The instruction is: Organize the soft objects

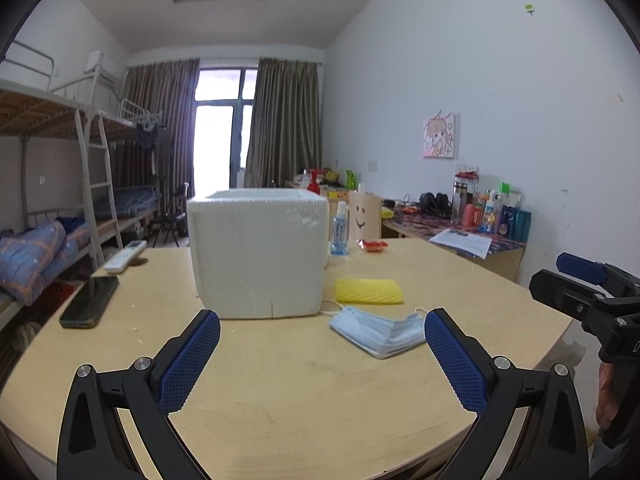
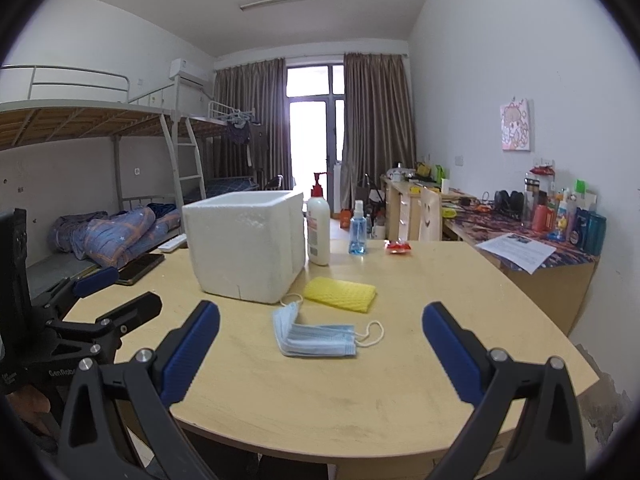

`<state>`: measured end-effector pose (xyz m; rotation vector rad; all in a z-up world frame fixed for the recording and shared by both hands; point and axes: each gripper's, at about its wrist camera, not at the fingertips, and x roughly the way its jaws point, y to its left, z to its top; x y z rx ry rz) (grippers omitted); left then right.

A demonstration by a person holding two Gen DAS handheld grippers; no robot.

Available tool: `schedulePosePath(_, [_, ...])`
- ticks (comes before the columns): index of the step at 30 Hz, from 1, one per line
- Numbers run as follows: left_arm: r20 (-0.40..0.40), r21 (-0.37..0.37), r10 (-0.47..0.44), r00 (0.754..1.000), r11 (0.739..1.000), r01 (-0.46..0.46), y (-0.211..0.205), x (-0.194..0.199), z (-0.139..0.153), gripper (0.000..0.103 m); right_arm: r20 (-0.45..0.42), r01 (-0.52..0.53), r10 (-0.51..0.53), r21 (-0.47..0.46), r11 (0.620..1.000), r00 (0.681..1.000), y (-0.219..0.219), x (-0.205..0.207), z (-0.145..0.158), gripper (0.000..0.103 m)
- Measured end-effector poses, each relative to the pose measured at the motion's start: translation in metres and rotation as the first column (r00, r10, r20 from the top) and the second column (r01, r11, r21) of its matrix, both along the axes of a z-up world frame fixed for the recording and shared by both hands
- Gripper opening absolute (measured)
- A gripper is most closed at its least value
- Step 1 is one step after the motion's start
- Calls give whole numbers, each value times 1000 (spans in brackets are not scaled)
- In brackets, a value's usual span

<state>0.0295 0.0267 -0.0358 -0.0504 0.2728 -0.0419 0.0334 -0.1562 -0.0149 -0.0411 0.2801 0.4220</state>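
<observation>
A white foam box [image 1: 258, 252] [image 2: 246, 242] stands open-topped on the wooden table [image 1: 304, 392] [image 2: 360, 396]. To its right lies a yellow foam net sleeve [image 1: 369, 291] [image 2: 340, 294]. In front of that lies a folded light blue face mask [image 1: 376, 330] [image 2: 316, 336] with white ear loops. My left gripper [image 1: 322, 334] hovers open above the near table, short of the box and mask, holding nothing. My right gripper [image 2: 320, 328] is also open and empty, with the mask seen between its blue pads. Each gripper shows at the edge of the other's view.
A black phone [image 1: 90, 302] and a white remote [image 1: 126, 256] lie left of the box. Behind it stand a lotion pump bottle [image 2: 319, 232], a blue spray bottle [image 2: 357, 234] and a red wrapper [image 2: 398, 247]. A cluttered desk [image 2: 532, 248] runs along the right wall; bunk beds at left.
</observation>
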Motion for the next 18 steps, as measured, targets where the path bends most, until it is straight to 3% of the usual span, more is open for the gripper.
schedulePosePath(18, [-143,41,-132,981,989,139,-37,59,-23,102,-113,70,-71,-13,997,991,-24,53,-31,103])
